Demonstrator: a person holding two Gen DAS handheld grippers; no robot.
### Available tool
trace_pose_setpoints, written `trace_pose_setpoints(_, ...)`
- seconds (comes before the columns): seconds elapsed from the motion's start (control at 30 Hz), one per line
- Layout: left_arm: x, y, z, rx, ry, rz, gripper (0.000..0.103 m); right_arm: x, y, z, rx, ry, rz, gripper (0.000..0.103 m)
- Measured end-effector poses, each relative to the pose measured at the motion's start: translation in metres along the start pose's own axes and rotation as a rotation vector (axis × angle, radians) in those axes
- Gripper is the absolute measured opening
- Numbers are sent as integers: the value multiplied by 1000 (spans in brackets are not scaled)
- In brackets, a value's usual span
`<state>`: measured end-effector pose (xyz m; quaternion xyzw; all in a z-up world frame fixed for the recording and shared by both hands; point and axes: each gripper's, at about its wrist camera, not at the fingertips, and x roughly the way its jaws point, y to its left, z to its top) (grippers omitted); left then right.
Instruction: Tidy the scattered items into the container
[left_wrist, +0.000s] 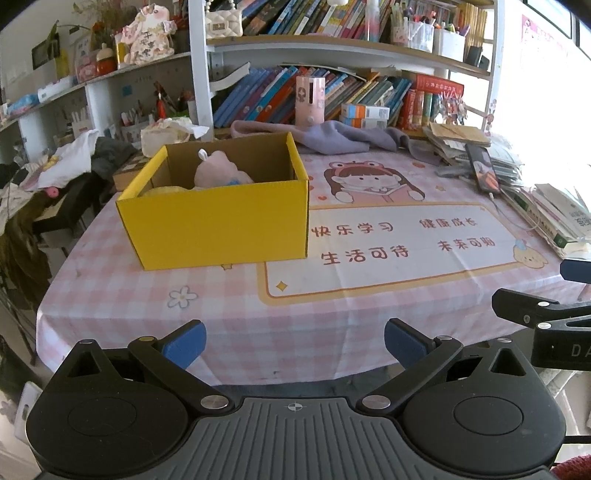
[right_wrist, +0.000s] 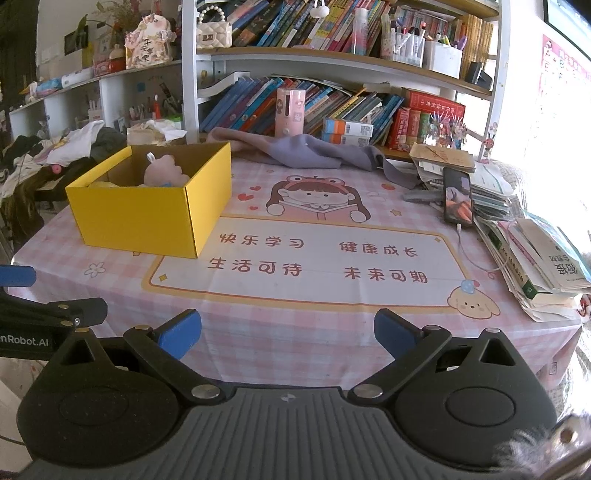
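The left tongs (left_wrist: 293, 345) and the right tongs (right_wrist: 288, 334) are held spread apart and empty above the near edge of the worktop (right_wrist: 295, 332), which is covered by a pink checked cloth. The yellow box (left_wrist: 218, 218) is positioned on the left part of the worktop, open at the top, and a pink plush toy (left_wrist: 218, 173) is seen lying inside it beside a pale yellow item (left_wrist: 162, 190). A phone (right_wrist: 458, 199) is propped against stacked books (right_wrist: 535, 273) at the right edge, and a purple cloth (right_wrist: 306, 153) is spread along the far side.
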<state>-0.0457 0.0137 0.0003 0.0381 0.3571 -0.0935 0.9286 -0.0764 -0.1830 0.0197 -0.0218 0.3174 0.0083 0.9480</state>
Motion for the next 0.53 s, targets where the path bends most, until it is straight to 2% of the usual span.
trace_pose_setpoints(0.53,4,1,-1,15,19,-16,103,0,0,0,0,1,1,101)
